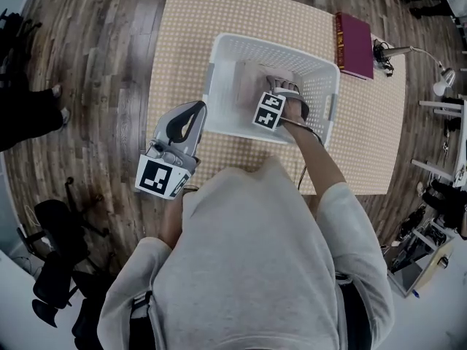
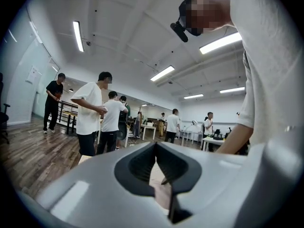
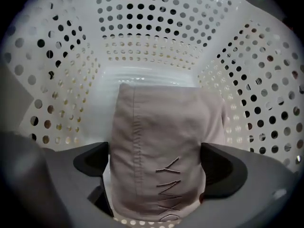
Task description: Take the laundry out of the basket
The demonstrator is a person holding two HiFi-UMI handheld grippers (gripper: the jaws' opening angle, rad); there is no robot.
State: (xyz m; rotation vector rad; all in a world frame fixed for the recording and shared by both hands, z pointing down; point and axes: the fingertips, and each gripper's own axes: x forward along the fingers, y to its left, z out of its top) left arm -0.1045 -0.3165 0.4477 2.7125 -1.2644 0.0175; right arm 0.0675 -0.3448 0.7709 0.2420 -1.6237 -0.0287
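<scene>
A white perforated laundry basket (image 1: 219,49) stands on the dotted tabletop (image 1: 182,20). A folded pinkish-grey garment (image 1: 244,86) lies on its floor. My right gripper (image 1: 283,86) reaches down inside the basket. In the right gripper view its jaws (image 3: 156,163) stand wide open on either side of the garment (image 3: 161,137), which fills the gap between the pads; stitched lettering shows on the cloth. My left gripper (image 1: 195,109) hangs outside the basket at its left front corner, tilted upward. Its jaws (image 2: 156,148) are shut with nothing in them.
A maroon book (image 1: 355,44) lies on the table right of the basket, with a white desk lamp (image 1: 441,82) beyond it. A black chair (image 1: 55,232) stands on the wooden floor at the left. Several people (image 2: 90,113) stand in the room behind.
</scene>
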